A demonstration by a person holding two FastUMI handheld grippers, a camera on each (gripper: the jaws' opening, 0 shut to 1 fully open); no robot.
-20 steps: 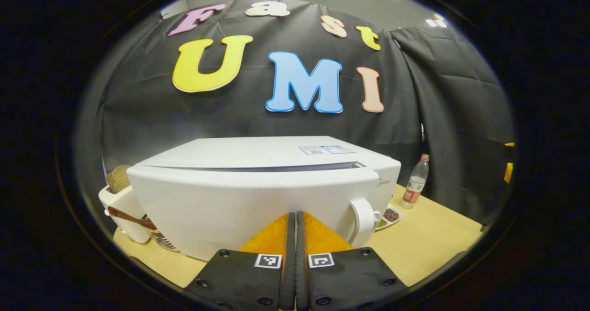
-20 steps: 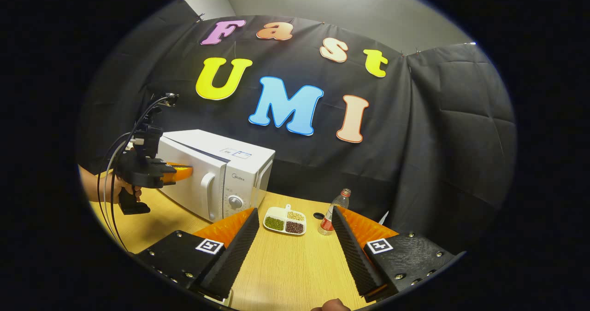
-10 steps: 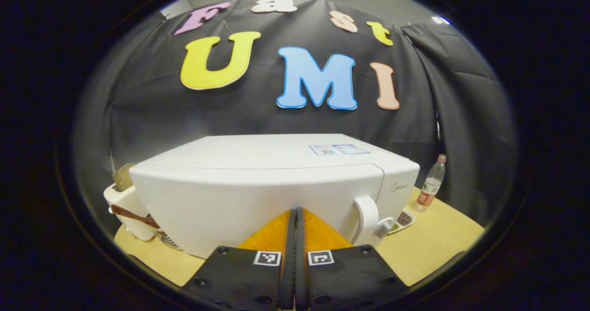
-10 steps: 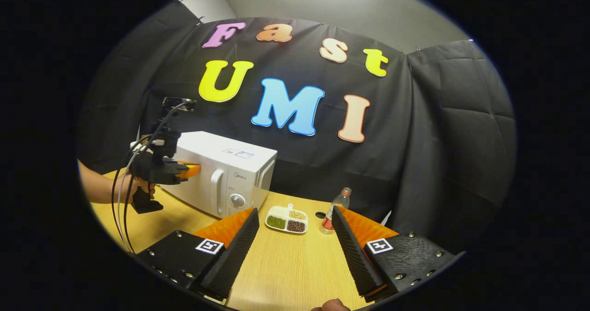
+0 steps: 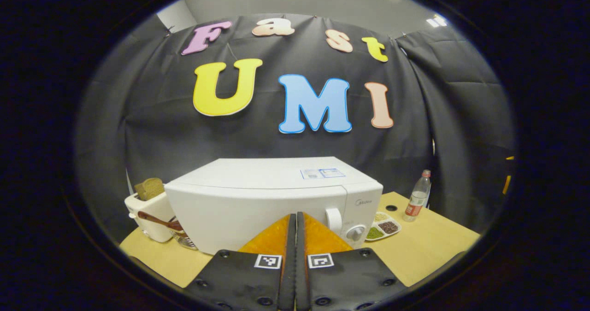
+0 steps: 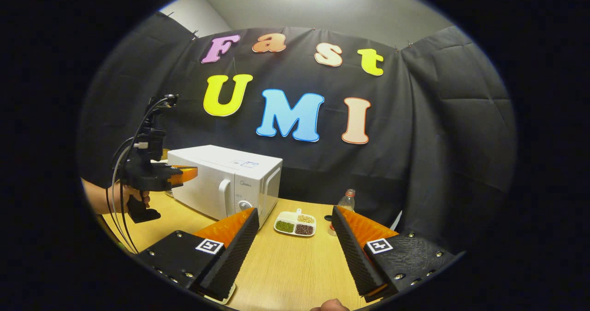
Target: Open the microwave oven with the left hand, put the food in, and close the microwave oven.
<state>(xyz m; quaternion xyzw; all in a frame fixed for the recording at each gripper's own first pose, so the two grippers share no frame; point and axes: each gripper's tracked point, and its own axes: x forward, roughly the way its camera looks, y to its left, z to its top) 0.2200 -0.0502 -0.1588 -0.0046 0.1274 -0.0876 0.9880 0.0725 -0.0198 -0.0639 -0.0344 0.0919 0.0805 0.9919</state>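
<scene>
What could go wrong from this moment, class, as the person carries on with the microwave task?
1. The white box-shaped microwave oven has its door closed, while the divided white dish of beans sits outside on the wooden table; the food step may have been missed.
2. The left gripper is shut in front of the door, so it could bump the door rather than grasp the white handle.
3. The clear plastic bottle stands beside the dish; the open right gripper could topple it.

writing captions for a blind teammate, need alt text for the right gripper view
A closed white microwave sits on a wooden table, with the left gripper, held in a hand, level in front of its door. The right gripper, jaws wide apart, frames a sectioned dish of beans and a plastic bottle to the microwave's right.
</scene>
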